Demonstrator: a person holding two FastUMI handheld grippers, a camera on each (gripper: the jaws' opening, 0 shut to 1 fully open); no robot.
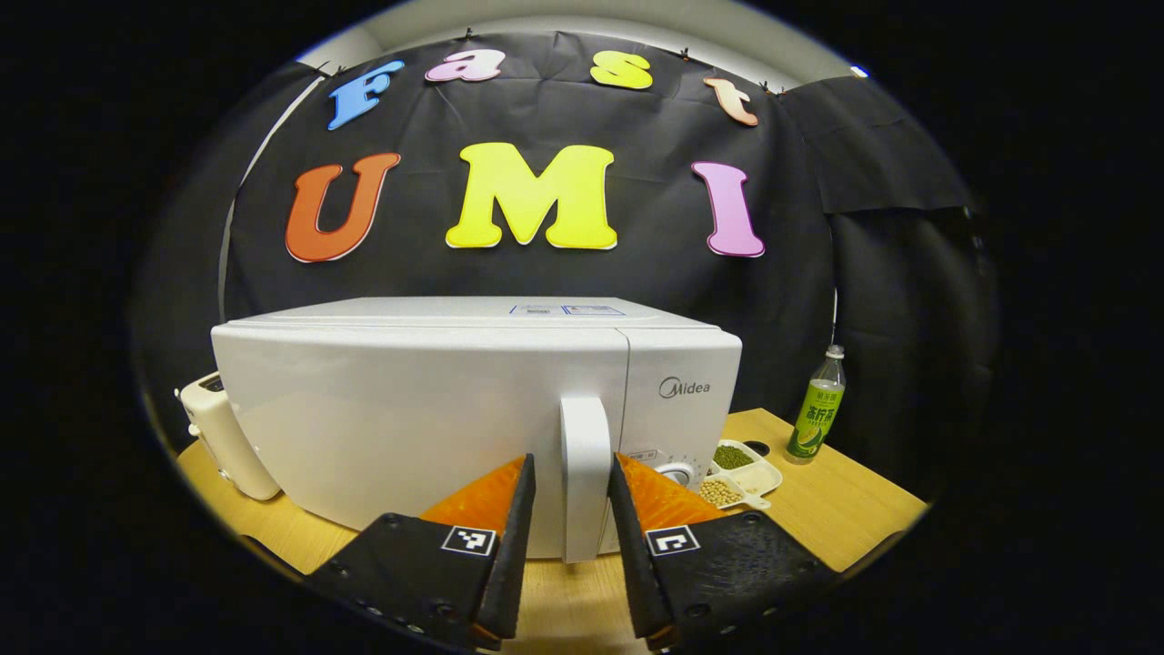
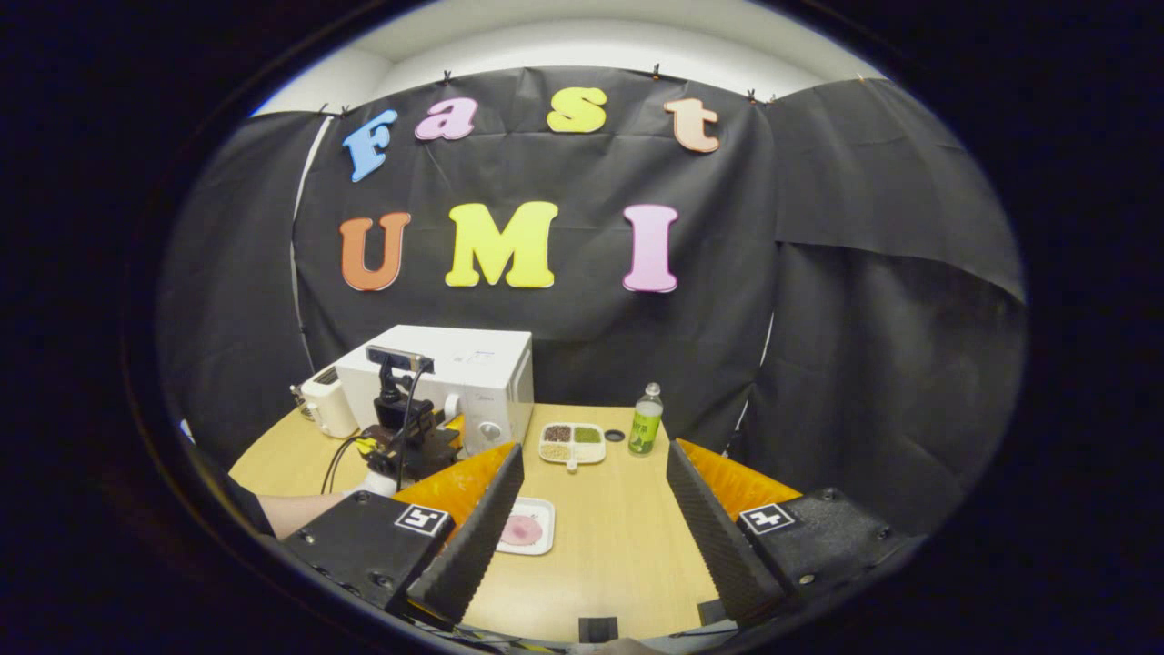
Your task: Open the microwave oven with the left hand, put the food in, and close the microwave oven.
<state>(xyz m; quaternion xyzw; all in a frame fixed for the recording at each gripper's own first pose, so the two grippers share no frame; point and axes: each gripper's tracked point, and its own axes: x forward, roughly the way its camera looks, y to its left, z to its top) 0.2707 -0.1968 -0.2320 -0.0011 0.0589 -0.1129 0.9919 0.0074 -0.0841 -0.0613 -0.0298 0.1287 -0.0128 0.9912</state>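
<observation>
- On the wooden surface [image 1: 823, 509], toward its left end and near the black cloth wall, stands the white microwave oven [image 1: 427, 409]. Its door is shut.
- The door handle [image 1: 585, 473] is a white upright bar. It sits between the two fingers of the left gripper [image 1: 571, 473].
- The left gripper's fingers are a little apart, one on each side of the handle. They look just beside it, but I cannot tell if they press on it.
- In the right gripper view, the left gripper [image 2: 409, 437] shows far off in front of the microwave oven [image 2: 455, 373], with a small camera on top and a person's forearm [image 2: 300, 509] behind it.
- The food [image 2: 521, 529] is a flat pink round piece. It lies on a small white plate [image 2: 544, 518] in the middle of the surface, well apart from the microwave oven.
- The right gripper [image 2: 587, 468] hangs above the near part of the surface, with the plate just inside its left finger. Its fingers are wide apart and hold nothing.
- Past the plate sits a white tray [image 2: 572, 443] split into parts, with beans and seeds in it.
- A green drink bottle [image 2: 646, 420] stands upright just to the right of the tray.
- A white toaster [image 1: 223, 437] stands at the left side of the microwave oven.
</observation>
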